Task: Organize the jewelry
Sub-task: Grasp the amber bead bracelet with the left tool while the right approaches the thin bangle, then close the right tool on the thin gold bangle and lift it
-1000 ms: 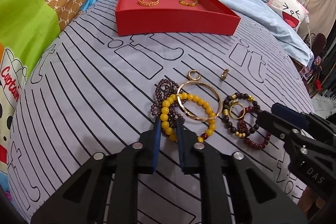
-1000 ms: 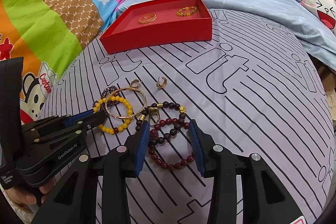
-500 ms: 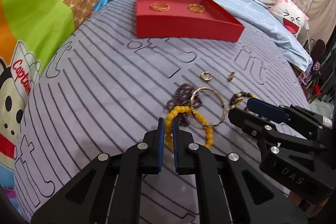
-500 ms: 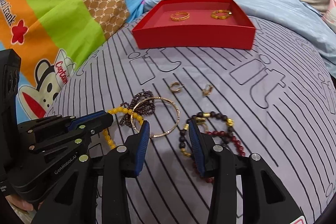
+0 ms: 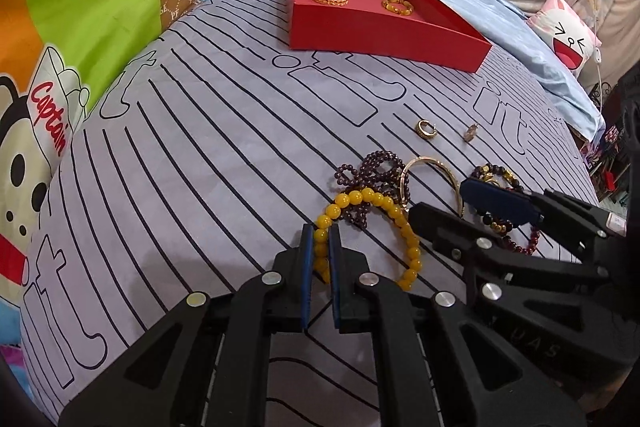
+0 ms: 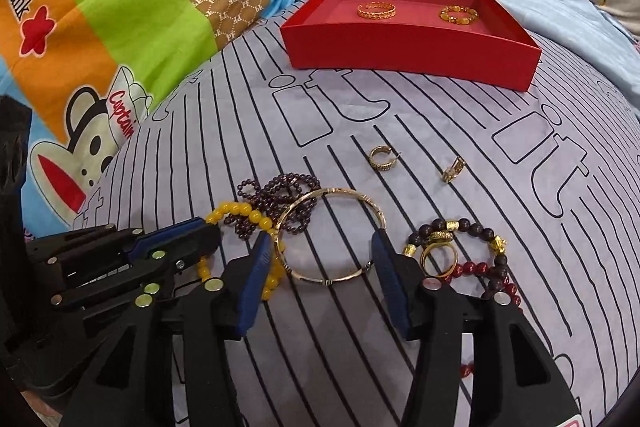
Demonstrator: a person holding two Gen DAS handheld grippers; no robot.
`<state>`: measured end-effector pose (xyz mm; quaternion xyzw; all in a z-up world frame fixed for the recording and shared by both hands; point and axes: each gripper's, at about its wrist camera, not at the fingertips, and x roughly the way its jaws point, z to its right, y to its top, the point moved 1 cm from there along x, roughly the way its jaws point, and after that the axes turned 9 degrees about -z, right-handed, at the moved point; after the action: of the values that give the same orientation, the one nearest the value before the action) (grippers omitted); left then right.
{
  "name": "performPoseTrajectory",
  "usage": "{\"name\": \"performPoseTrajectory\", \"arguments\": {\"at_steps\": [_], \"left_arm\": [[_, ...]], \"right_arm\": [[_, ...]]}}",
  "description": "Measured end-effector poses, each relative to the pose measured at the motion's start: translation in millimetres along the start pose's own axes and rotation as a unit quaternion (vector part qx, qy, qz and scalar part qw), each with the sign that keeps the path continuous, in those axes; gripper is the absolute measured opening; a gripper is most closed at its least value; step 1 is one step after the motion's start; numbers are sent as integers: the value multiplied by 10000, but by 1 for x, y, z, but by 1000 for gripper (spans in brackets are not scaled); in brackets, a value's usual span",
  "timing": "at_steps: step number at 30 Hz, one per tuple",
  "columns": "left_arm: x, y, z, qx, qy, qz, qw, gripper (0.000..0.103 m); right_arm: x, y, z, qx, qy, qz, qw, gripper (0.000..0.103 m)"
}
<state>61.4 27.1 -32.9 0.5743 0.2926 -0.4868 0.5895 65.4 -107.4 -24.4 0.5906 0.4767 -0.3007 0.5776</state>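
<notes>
My left gripper [image 5: 320, 243] is pitched steeply down at the bedspread, its blue pads pinched tight on the near-left arc of the yellow bead bracelet [image 5: 376, 227]; the beads run straight through the narrow slot between the fingers. From the right wrist view I see that same gripper coming in low from the left edge, its tips on the yellow beads.

My right gripper [image 6: 320, 259] tilts down at much the same angle just beside it. Its jaws have just been opening and now stand well apart, straddling the thin gold bangle [image 6: 332, 235]. The pads sit outside the bangle's left and right rims, and I can't tell whether they touch it; they are not squeezing it.

Working outward: the bangle overlaps a tangle of small dark purple beads [image 6: 280, 199], which also lies under the yellow bracelet's far side. To the right of my right finger lies a dark bead bracelet with gold charms [image 6: 460, 227], a plain gold ring [image 6: 438, 259] lying on it, and a red bead strand [image 6: 496, 279] partly hidden behind the finger. Farther up the striped grey bedspread [image 6: 440, 307] lie two small gold earrings [image 6: 382, 159], set apart from each other.

Beyond them sits the red tray [image 6: 408, 55], with a gold chain bracelet [image 6: 376, 10] and a gold beaded bracelet [image 6: 458, 15] inside, side by side and apart. A bright cartoon blanket [image 6: 120, 7] is bunched to the left.
</notes>
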Motion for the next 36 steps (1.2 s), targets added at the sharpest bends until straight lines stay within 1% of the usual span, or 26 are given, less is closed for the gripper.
{"name": "performPoseTrajectory", "arguments": {"at_steps": [6,12,14,17,19,22,24,25,29,30,31,33,36], "left_arm": [[0,1,-5,-69,12,11,10000,7],[0,2,-10,-76,22,21,10000,7],[0,2,-9,-67,45,29,10000,7],[0,2,-9,-69,43,24,10000,7],[0,2,-10,-82,32,19,10000,7],[0,3,-10,-83,30,17,10000,7],[0,3,-9,-71,28,14,10000,7],[0,3,-9,-66,21,12,10000,7],[1,2,-7,-53,50,21,10000,7],[1,2,-7,-59,50,20,10000,7],[0,2,-7,-64,51,18,10000,7],[0,2,-7,-69,53,21,10000,7],[0,2,-7,-59,49,20,10000,7]], "right_arm": [[8,5,-3,-86,-20,-93,9999,52],[12,5,-7,-244,-119,-36,9996,53],[12,4,-9,-361,-205,-9,9991,52],[12,0,-10,-534,-370,30,9979,47],[10,-2,-7,-504,-398,53,9979,41],[8,-1,0,-368,-353,42,9987,25],[7,-1,6,-280,-282,23,9992,18],[6,-1,9,-239,-213,14,9995,17],[3,-4,18,-115,-31,22,9999,19],[2,-5,19,-93,-49,33,9999,25],[1,-6,21,-74,-88,65,9999,35],[0,-7,24,-38,-148,94,9998,44],[1,-6,27,-9,-144,103,9998,45]]}}
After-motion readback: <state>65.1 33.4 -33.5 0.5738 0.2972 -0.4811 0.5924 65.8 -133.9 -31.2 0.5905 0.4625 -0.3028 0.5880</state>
